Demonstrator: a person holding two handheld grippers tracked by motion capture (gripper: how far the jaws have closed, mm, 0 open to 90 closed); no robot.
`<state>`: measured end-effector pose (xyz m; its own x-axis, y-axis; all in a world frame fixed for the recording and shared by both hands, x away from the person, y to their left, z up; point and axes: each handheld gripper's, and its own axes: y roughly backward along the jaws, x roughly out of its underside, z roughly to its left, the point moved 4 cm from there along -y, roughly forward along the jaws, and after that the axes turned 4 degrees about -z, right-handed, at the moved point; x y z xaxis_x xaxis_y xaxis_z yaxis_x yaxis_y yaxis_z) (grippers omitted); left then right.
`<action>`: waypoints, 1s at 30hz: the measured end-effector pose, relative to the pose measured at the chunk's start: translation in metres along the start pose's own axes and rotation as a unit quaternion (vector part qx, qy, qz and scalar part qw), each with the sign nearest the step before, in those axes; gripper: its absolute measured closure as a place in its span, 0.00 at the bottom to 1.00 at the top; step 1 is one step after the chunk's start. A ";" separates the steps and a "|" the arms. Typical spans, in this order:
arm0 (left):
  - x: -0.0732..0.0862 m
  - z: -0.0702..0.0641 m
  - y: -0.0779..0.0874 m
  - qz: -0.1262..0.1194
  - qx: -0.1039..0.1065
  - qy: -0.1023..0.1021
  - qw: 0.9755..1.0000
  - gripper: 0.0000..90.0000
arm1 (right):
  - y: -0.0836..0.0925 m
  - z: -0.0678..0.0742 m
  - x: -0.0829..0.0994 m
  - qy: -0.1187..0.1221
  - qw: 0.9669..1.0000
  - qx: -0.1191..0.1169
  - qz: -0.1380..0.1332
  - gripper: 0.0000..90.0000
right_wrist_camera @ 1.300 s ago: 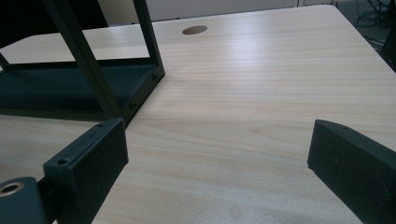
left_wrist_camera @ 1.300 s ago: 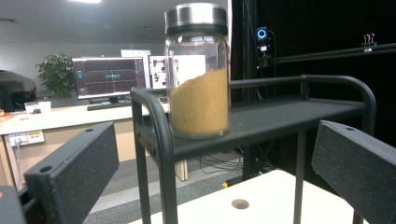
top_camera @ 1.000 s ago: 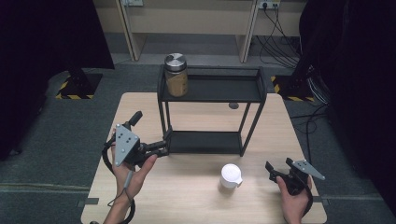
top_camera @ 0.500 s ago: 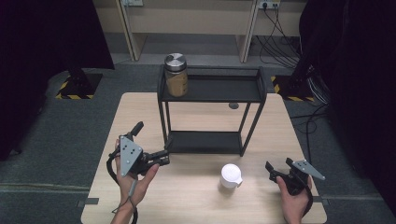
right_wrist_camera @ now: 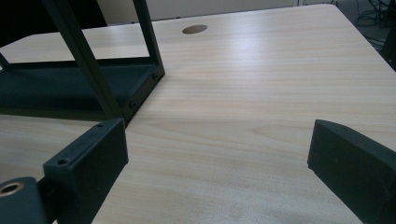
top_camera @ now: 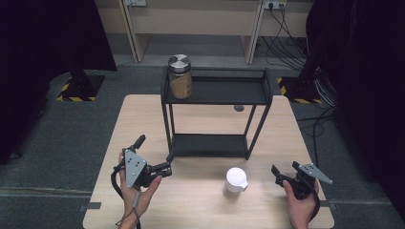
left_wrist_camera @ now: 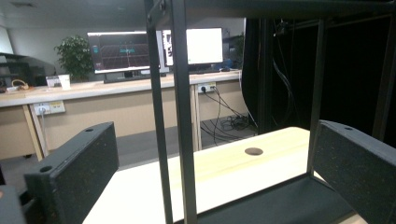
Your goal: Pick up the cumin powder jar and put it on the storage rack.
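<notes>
A black two-tier rack [top_camera: 217, 90] stands mid-table with a glass jar [top_camera: 180, 76], metal-lidded, on the left end of its top shelf. A white cup [top_camera: 236, 180] sits on the table in front of the rack. My left gripper [top_camera: 154, 155] is held low at the rack's front-left leg [top_camera: 168, 136], jaws open. In the left gripper view that leg [left_wrist_camera: 182, 116] rises between the open jaws of the left gripper [left_wrist_camera: 215, 135], untouched. My right gripper [top_camera: 284, 169] hovers open to the right of the cup; the right gripper [right_wrist_camera: 215, 130] has bare table between its jaws.
The rack's lower shelf [top_camera: 210, 144] is bare. A cable hole [top_camera: 239, 108] pierces the table [top_camera: 143, 114] behind the rack. Cables lie on the floor at the back right. In the right gripper view the rack's corner [right_wrist_camera: 140, 93] lies ahead to the left.
My left gripper has sunk toward the table and drifted toward the near edge, staying open. The right gripper, cup and jar have not moved.
</notes>
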<state>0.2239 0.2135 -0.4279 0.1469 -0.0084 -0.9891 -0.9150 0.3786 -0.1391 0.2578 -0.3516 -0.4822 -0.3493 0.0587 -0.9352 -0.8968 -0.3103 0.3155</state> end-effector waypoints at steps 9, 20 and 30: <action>0.014 0.000 0.002 0.018 -0.004 -0.004 1.000 0.00 | 0.000 0.000 0.000 0.000 1.000 0.000 0.000 0.06; 0.042 -0.001 0.004 0.069 -0.009 0.003 0.998 0.00 | 0.000 0.000 0.000 0.001 1.000 0.000 0.001 0.06; 0.058 -0.002 0.000 0.106 -0.011 0.015 0.994 0.00 | 0.000 -0.001 -0.001 0.000 1.000 -0.003 0.002 0.06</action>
<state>0.2317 0.2109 -0.4855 -0.0615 0.0414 -0.9973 -0.9325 0.3539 0.0722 0.2585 -0.3522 -0.4820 -0.3526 0.0571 -0.9340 -0.8940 -0.3155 0.3182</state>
